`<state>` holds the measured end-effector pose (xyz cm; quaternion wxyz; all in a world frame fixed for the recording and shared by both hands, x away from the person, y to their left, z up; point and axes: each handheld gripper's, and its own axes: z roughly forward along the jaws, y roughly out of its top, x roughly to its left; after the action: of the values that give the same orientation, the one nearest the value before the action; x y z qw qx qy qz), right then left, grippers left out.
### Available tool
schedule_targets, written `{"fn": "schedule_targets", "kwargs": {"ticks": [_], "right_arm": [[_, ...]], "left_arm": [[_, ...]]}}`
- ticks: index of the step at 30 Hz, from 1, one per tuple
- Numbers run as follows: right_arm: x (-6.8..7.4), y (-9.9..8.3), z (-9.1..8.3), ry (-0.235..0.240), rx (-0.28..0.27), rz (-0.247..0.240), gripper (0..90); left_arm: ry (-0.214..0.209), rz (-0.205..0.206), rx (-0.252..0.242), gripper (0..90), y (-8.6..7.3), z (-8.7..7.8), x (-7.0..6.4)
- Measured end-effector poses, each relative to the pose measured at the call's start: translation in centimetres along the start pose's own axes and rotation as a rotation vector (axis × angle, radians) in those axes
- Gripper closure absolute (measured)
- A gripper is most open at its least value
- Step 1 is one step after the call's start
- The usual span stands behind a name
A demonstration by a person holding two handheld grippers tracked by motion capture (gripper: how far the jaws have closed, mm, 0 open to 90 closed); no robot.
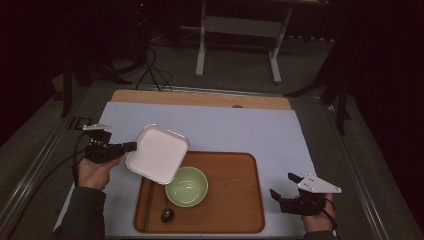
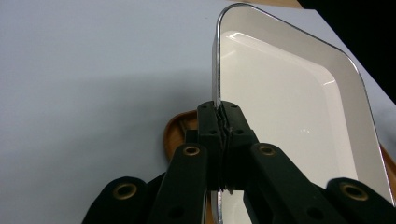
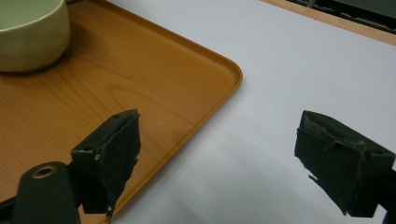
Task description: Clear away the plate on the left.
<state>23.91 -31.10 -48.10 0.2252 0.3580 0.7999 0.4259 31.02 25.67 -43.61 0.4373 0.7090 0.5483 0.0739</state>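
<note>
I have the white square dish (image 1: 157,153) pinched by its rim in my left gripper (image 1: 131,146), jaws clenched on the edge at the dish's 9 o'clock side. The dish hangs tilted over the far-left corner of the wooden tray (image 1: 235,200), overlapping the green bowl (image 1: 187,186) at its 5 o'clock. My right gripper (image 1: 284,186) waits at the tray's 3 o'clock, jaws released and holding nothing. To do this well, I judge I should keep the squeeze firm, since the grip is on thin rim alone, level the dish and clear the bowl before lowering. The left gripper view shows the rim (image 2: 215,70) seated between the pads, too small to read from above. The high view alone shows the dark spoon (image 1: 167,214) near the tray's 7 o'clock.
</note>
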Motion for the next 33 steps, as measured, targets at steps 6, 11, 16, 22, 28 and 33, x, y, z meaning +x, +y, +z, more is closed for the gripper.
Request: {"fn": "schedule_targets", "kwargs": {"ticks": [6, 11, 16, 22, 28, 33], "right_arm": [[0.0, 0.0, 0.0, 0.000, 0.000, 0.001, 13.6], [0.0, 0.0, 0.0, 0.000, 0.000, 0.000, 13.6], [0.0, 0.0, 0.0, 0.001, -0.001, 0.000, 13.6], [-0.1, 0.0, 0.0, 0.001, -0.002, 0.000, 13.6], [-0.1, 0.0, 0.0, 0.001, -0.002, 0.001, 13.6], [0.0, 0.0, 0.0, 0.000, -0.002, 0.000, 13.6]], "left_arm": [[-0.016, 0.036, 0.014, 88.8, 0.5, 0.6, -0.7], [-0.036, 0.057, 0.021, 88.8, 0.9, 1.1, -1.3], [-0.060, 0.078, 0.026, 88.8, 1.2, 1.6, -1.8], [-0.090, 0.104, 0.034, 88.8, 1.7, 2.4, -2.5], [-0.111, 0.135, 0.046, 88.7, 2.2, 2.8, -3.3], [-0.119, 0.152, 0.054, 88.7, 2.6, 3.2, -3.8]]}}
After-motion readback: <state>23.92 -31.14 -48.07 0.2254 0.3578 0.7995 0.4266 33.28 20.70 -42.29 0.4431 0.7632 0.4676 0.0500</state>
